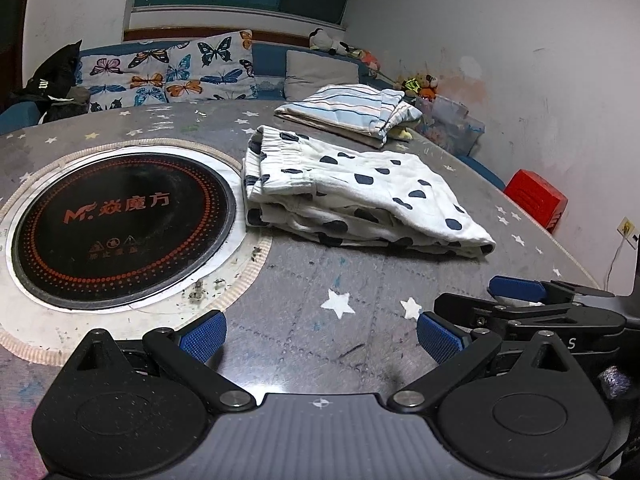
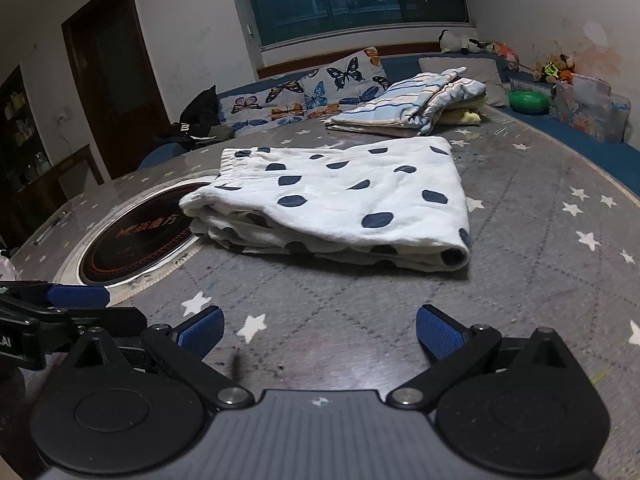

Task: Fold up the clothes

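Observation:
A white garment with dark blue spots (image 1: 360,196) (image 2: 340,208) lies folded on the grey star-patterned table (image 1: 320,280) (image 2: 520,240). Behind it rests a folded striped pile (image 1: 352,112) (image 2: 416,100). My left gripper (image 1: 320,338) stands open over bare table, well short of the spotted garment. My right gripper (image 2: 320,336) is open too, with nothing between its fingers, in front of the garment's near fold. The right gripper's blue-padded fingers (image 1: 516,288) show at the right in the left wrist view; the left gripper's fingers (image 2: 76,296) show at the left in the right wrist view.
A round black induction cooker (image 1: 120,228) (image 2: 140,240) is set into the table, left of the garment. Butterfly-print cushions (image 1: 168,72) (image 2: 304,92), a blue sofa, toys (image 1: 420,84) and a clear box (image 2: 592,112) line the wall. A red stool (image 1: 536,196) stands beyond the table's right edge.

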The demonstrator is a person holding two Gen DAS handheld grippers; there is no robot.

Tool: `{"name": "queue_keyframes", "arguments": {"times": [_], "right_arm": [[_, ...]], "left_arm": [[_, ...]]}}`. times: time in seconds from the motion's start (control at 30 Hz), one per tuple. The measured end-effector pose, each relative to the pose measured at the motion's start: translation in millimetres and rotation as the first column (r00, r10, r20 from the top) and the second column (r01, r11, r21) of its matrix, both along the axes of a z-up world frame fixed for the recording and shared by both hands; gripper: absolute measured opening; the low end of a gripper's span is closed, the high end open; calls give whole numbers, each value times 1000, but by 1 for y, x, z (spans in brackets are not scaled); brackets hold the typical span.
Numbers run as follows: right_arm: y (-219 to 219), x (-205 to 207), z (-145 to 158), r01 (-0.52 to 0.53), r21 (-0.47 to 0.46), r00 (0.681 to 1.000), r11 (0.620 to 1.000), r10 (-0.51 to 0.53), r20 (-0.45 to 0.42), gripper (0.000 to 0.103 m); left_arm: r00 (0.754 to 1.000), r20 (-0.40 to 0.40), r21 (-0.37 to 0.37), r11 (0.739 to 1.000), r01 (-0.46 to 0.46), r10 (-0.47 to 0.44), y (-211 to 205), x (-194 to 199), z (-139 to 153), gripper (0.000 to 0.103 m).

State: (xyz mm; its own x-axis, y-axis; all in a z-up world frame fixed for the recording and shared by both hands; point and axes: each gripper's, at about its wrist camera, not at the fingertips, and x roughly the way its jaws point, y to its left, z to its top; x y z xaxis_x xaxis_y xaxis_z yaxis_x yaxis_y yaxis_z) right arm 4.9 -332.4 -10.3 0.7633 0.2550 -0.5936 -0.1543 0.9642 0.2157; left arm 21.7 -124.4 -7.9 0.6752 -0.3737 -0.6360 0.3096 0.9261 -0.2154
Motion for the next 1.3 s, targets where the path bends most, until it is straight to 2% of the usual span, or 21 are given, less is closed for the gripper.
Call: {"name": "queue_keyframes", "arguments": {"times": [0.97,1.3], "right_arm": [[17,-5,3,-3,30,1000,1000,3,-7,103],[17,-9,5,2,39,1000,999,-2,-4,103]], "left_arm": [[1000,-21,10,1000,-3,3,1,-8,-2,103],[1000,-4,5,1000,-6,6,1,-14,2,103]]}}
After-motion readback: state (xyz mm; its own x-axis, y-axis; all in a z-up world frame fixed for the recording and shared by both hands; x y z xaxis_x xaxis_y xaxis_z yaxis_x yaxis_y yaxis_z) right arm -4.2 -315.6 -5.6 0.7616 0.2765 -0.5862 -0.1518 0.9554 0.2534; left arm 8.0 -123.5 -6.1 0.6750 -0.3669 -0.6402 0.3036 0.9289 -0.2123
